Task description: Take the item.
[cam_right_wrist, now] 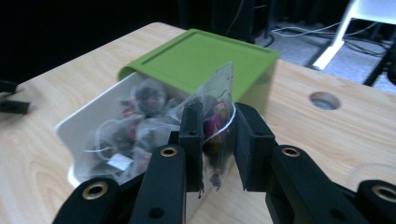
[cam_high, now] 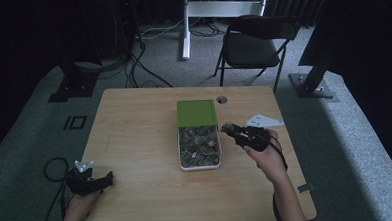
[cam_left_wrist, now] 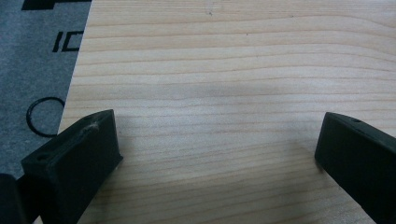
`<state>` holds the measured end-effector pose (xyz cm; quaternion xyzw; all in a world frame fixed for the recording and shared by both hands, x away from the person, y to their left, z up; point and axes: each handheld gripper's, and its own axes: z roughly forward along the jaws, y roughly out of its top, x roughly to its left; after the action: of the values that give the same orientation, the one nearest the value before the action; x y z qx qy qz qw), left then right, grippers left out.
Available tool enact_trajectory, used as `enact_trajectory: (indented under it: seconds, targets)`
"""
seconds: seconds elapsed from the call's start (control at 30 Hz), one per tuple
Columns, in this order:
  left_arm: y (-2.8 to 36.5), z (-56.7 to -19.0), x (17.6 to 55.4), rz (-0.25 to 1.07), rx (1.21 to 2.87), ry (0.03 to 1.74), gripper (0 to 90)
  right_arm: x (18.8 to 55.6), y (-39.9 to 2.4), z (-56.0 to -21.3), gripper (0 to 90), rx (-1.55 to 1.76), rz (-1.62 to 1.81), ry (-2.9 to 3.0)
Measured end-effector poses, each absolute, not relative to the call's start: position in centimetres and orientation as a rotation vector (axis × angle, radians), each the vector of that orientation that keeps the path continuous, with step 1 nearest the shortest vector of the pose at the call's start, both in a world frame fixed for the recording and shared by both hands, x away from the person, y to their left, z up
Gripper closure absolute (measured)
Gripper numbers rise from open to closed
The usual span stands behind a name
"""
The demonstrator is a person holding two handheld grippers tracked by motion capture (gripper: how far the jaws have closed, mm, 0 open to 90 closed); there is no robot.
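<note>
A light wooden bench [cam_high: 135, 143] stands on grey carpet in a dim room hung with dark curtains. Behind it are a black folding chair [cam_high: 255, 44] and the white legs of a stand [cam_high: 214, 9], with loose cables across the floor. A round cable hole [cam_high: 222, 99] lies in the bench just beyond the box's far right corner.

The white box [cam_high: 200, 165] sits near the middle of the bench, its long axis running away from the person. Its green lid [cam_high: 197, 113] is slid back over the far half, leaving the near half open, and that half is heaped with clear tea-bag sachets [cam_high: 199, 143].

Just right of the box, level with its open half, the right claw [cam_high: 233, 131] points toward it. In the right gripper view the right claw [cam_right_wrist: 219, 135] is nearly closed on one sachet [cam_right_wrist: 215, 112], pinched between its jaws. The sachet stands upright, its pointed top rising above the jaw tips and its long axis roughly vertical, in front of the box's right wall.

Well to the left of the box, at the bench's near left edge, the left claw [cam_high: 104, 178] points toward the box. In the left gripper view its jaws [cam_left_wrist: 215, 154] are spread wide over bare wood, holding nothing.

A white card [cam_high: 263, 120] lies on the bench to the right of the box, beyond the right claw.
</note>
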<state>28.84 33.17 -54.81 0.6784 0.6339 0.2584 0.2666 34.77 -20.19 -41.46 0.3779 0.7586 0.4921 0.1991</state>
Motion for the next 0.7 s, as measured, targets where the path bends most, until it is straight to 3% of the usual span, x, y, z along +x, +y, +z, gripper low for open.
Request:
enact_trajectory:
  seconds: [0.7]
  targets:
    - [33.2,-54.8,28.8,0.697,1.831,1.712,0.3,36.8,-26.3,-41.7,75.0,1.213,1.27,1.944]
